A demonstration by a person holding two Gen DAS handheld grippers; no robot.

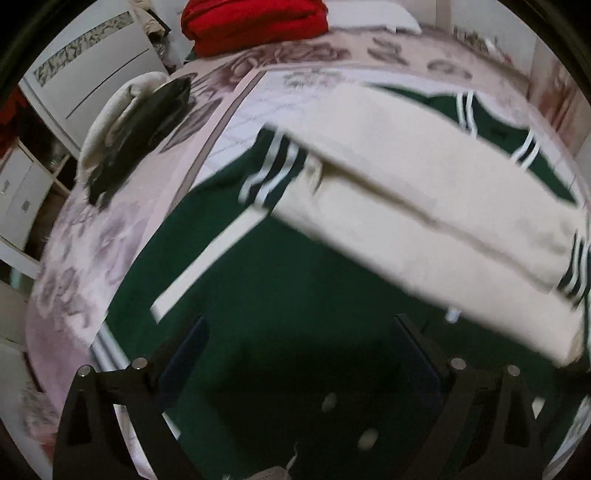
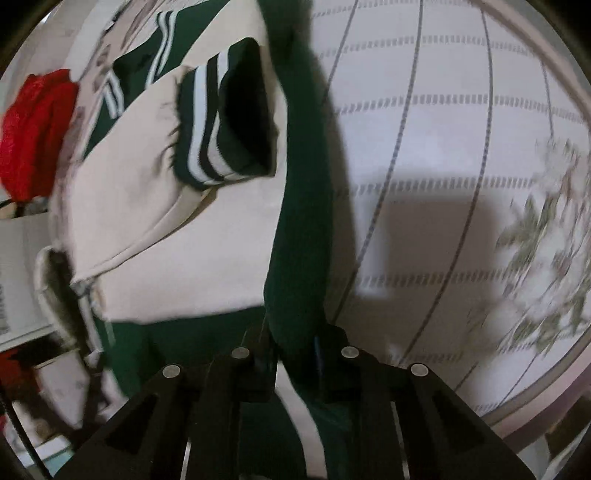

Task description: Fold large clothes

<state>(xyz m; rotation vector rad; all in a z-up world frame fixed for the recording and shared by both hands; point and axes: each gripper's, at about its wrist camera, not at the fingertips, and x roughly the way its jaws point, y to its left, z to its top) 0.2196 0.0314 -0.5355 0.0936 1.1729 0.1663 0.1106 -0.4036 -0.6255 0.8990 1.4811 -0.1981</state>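
Pinching a fold of the dark green and cream striped-cuff jacket point(image 2: 295, 229) at lower centre, the right gripper point(image 2: 291, 354) is clamped on it. The left gripper point(image 1: 295, 354) hangs spread apart over the jacket point(image 1: 280, 280), which fills mid-frame on the floral pink bedspread point(image 1: 92, 236).

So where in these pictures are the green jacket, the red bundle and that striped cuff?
green jacket point(image 1: 280, 295): left wrist view, on the flat green body panel.
red bundle point(image 1: 255, 22): left wrist view, on the middle of the folded red cloth.
striped cuff point(image 2: 218, 122): right wrist view, on the white and dark bands at the sleeve end.
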